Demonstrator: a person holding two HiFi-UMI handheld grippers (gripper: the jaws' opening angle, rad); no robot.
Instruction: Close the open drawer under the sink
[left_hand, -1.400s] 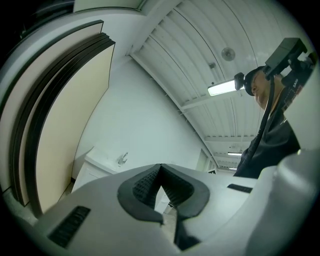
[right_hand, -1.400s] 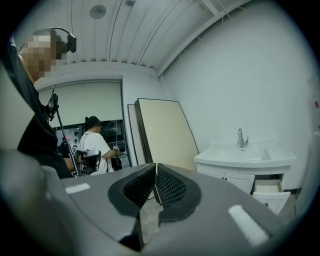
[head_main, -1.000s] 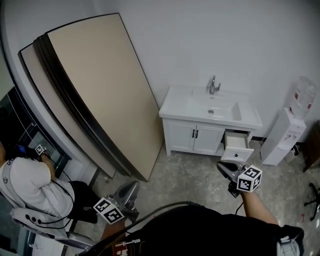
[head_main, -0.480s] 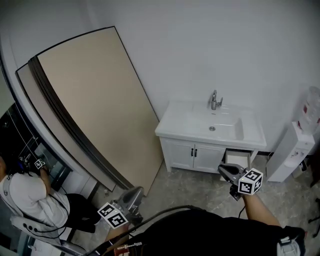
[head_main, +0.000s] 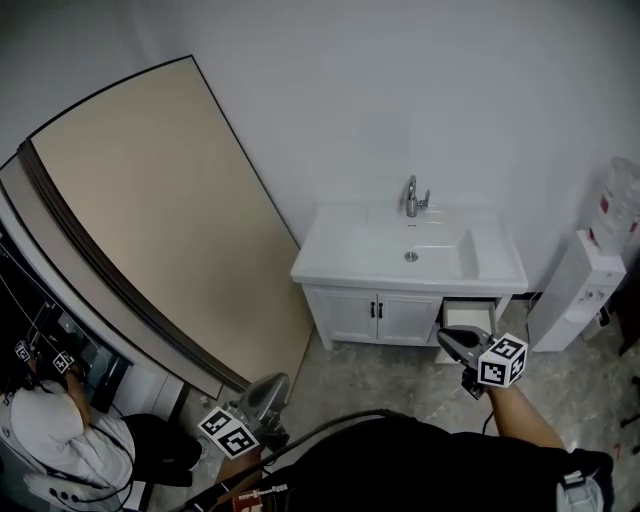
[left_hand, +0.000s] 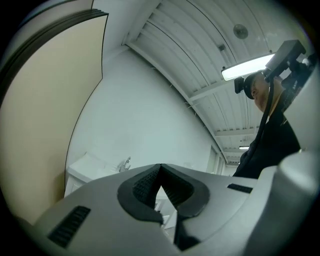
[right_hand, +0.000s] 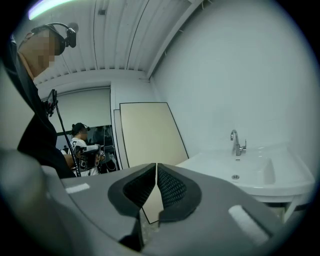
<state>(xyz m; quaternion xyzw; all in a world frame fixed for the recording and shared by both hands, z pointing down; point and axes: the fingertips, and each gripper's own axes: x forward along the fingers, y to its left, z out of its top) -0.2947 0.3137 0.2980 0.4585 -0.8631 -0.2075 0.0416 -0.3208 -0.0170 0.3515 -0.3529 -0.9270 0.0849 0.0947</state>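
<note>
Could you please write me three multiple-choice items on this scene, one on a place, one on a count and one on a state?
1. Where in the vanity is the open drawer?
A. At its left end
B. At its right end in the head view, below the basin
C. Between the two doors

2. How many cabinet doors stand beside the drawer?
A. One
B. Two
C. Four

3. How do the right gripper's jaws stand?
A. Wide apart
B. Shut on the drawer's front
C. Shut, with nothing between them

Key:
1 B: the head view shows the drawer pulled out at the vanity's right end.
2 B: two doors show to the drawer's left.
3 C: the right gripper view shows the jaws meeting with nothing between them.
</note>
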